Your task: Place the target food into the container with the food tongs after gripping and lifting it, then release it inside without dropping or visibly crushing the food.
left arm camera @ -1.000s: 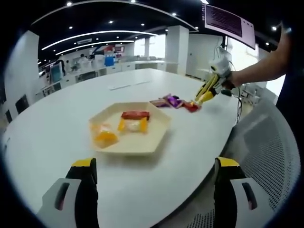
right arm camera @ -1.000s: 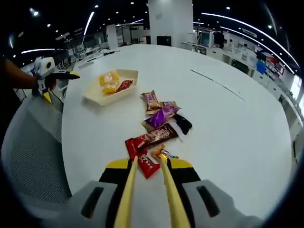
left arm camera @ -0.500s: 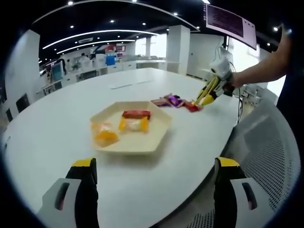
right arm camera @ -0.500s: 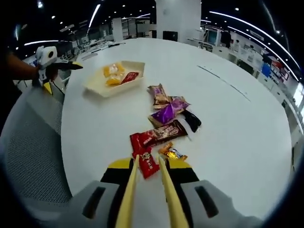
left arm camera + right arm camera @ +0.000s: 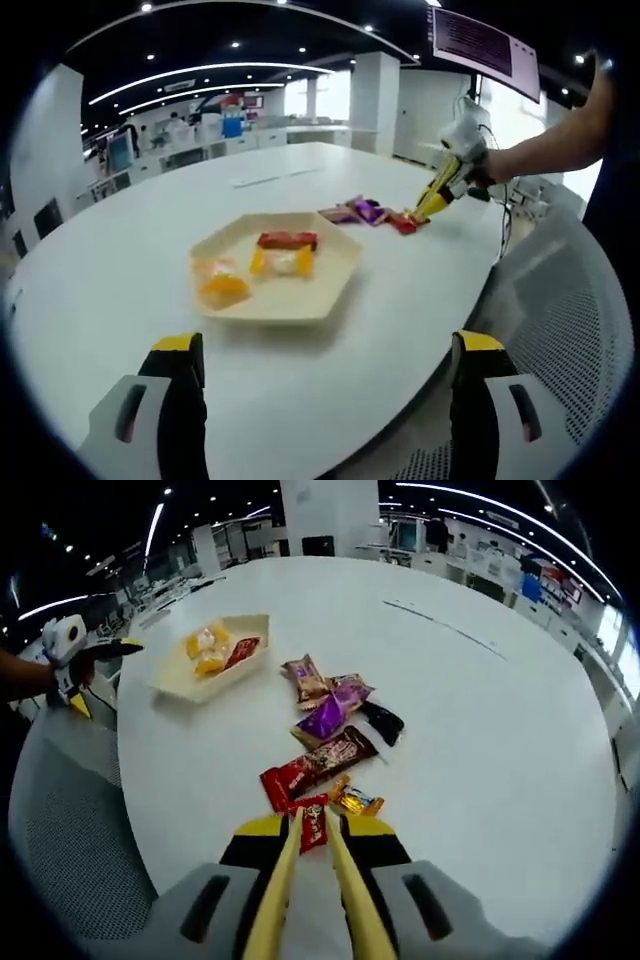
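Broad white oval worktop (image 5: 470, 730), carrying everything, largest first. Pale wooden hexagonal tray (image 5: 335, 295) toward the left tool's side, serving as the container, already loaded with two orange-yellow wrapped snacks (image 5: 218, 283) and a flat red wrapper (image 5: 287, 240), so evidently part-filled with room to spare. Loose cluster of wrapped sweets well apart from the tray, near the worktop's edge on the right tool's side, within easy reach of the tongs: long dark-red chocolate bar wrapper (image 5: 318, 764), purple foil packet (image 5: 326, 716), brown packet (image 5: 303, 679), black sachet (image 5: 383, 721), small gold-orange candy (image 5: 356, 801). Small red snack packet (image 5: 313, 822), closest to the right tool, apparently the target, lying flat on the worktop between the tips of the yellow food tongs (image 5: 312, 880). Right tool (image 5: 312, 832) squeezing the tongs nearly closed about that packet, tong arms almost parallel; firm grip or mere touch impossible to tell, packet not lifted. Probably lowered this way to pinch thin foil by its end without crushing. Left tool (image 5: 325, 350) wide open, empty, held back short of the tray, seemingly parked clear of the drop path.
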A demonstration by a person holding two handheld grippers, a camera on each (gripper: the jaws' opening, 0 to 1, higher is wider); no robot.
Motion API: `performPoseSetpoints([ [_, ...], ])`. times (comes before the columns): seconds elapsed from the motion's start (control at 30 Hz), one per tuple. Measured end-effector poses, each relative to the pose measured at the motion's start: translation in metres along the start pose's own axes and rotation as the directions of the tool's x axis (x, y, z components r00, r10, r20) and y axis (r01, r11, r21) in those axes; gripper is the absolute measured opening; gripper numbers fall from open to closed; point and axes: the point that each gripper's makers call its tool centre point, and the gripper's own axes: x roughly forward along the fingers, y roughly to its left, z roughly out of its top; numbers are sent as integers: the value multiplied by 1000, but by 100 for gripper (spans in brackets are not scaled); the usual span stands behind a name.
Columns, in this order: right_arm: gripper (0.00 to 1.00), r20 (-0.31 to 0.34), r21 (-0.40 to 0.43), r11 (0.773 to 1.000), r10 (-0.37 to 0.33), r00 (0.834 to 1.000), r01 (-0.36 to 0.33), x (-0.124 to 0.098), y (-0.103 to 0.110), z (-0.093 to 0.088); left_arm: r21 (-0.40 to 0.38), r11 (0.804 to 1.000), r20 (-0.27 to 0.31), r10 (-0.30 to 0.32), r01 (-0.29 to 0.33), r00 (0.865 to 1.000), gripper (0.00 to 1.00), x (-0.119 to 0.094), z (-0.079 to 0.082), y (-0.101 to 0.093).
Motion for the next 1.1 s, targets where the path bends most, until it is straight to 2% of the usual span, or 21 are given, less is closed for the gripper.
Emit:
performPoseSetpoints([
  [0.37,19,13,21,999,-45,999,45,-11,-15,17,-6,1000,16,8,-8,1000,99,-1,3,2],
  [0.53,19,26,30,999,-46,999,45,-17,-13,29,-7,1000,18,-1,1,1000,100,0,3,0],
  [0.73,19,61,10,999,-33,998,32,-15,-2,59,1,1000,19,-6,6,1000,100,0,4,-1],
  [1.1,19,112,-106,994,52,992,-40,0,45,126,1,1000,26,1,-1,1000,100,-1,5,1],
])
